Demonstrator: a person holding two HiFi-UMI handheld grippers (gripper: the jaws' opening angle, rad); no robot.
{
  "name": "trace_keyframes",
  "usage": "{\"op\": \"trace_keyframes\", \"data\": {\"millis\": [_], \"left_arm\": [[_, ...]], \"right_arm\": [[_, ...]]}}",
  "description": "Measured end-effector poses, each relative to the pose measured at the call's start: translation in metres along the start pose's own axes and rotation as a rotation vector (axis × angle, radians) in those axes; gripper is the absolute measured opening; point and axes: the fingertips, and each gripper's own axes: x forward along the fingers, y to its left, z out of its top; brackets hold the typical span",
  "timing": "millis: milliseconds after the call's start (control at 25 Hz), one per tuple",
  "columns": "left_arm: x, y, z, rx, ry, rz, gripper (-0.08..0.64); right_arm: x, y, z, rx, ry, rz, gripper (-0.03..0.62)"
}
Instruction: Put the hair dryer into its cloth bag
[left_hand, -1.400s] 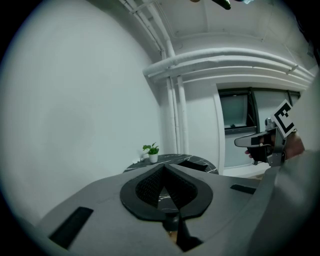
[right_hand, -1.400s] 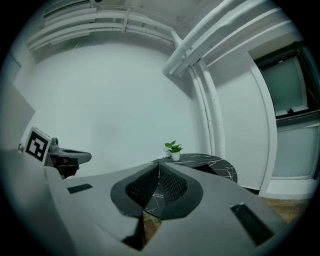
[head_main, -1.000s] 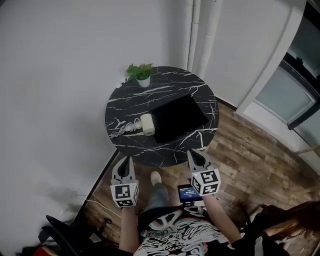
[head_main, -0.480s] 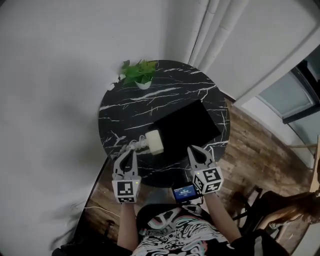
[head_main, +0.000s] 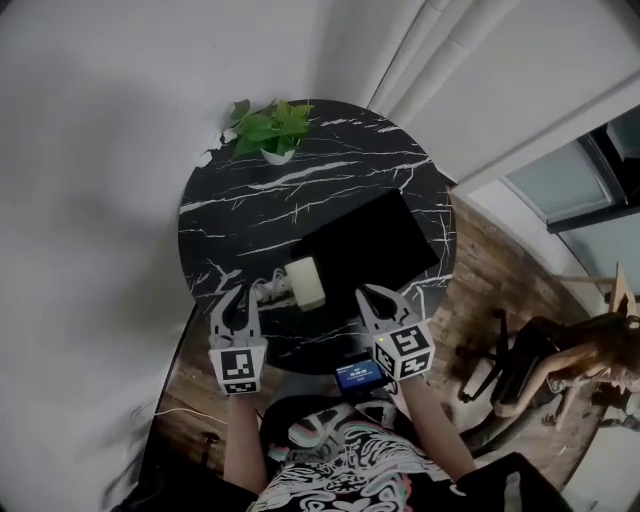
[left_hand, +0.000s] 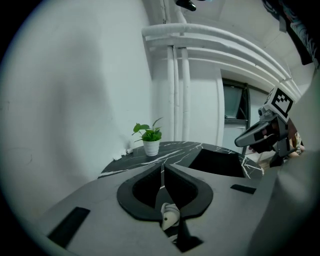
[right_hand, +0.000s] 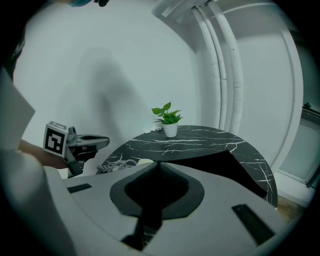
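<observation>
**Both grippers closed at the near rim, dryer lying between them**

Your left gripper (head_main: 238, 298) and right gripper (head_main: 372, 298) both hang over the near edge of the round black table with white marble veining (head_main: 250, 205). Each has its jaws pressed together with nothing between them.

The cream, short-barrelled hair dryer (head_main: 303, 282) lies on the table just ahead of you, between the two grippers and about equally near to each. Its barrel runs roughly away from you, slightly slanted. Its pale coiled cord (head_main: 264, 291) is bunched on its left side, just in front of your left gripper's tips.

The flat black cloth bag (head_main: 368, 243) lies touching or just beside the dryer's right side and stretches away to the right, so its near corner sits right in front of your right gripper. It looks flat and empty. From these views you cannot tell which edge is its mouth.

The small green plant in a white pot (head_main: 268, 130) stands at the far rim, well clear.

By the look of it the job has not begun. You will need to open the jaws before either gripper can take anything. The left is better placed for the dryer, and the right for the bag.
</observation>
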Motion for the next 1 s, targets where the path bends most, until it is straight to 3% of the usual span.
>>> {"op": "trace_keyframes", "data": {"millis": [160, 360, 520, 640, 760, 1000], "left_arm": [[0.003, -0.005, -0.018, 0.046, 0.049, -0.047, 0.015], [0.003, -0.004, -0.033, 0.042, 0.087, -0.073, 0.021], [0.004, -0.009, -0.046, 0.082, 0.137, -0.121, 0.126], [0.002, -0.015, -0.057, 0.111, 0.181, -0.173, 0.162], [0.002, -0.013, -0.069, 0.13, 0.219, -0.201, 0.212], [0.001, -0.008, -0.093, 0.153, 0.303, -0.241, 0.267]], "right_arm": [[-0.006, 0.011, -0.015, 0.009, 0.061, 0.019, 0.023], [-0.01, 0.018, -0.025, 0.014, 0.085, 0.035, 0.023], [-0.003, 0.021, -0.029, 0.012, 0.091, 0.052, 0.023], [0.005, 0.027, -0.036, 0.005, 0.127, 0.084, 0.034], [0.018, 0.034, -0.046, -0.012, 0.176, 0.124, 0.085], [0.046, 0.029, -0.062, -0.045, 0.263, 0.115, 0.11]]}}
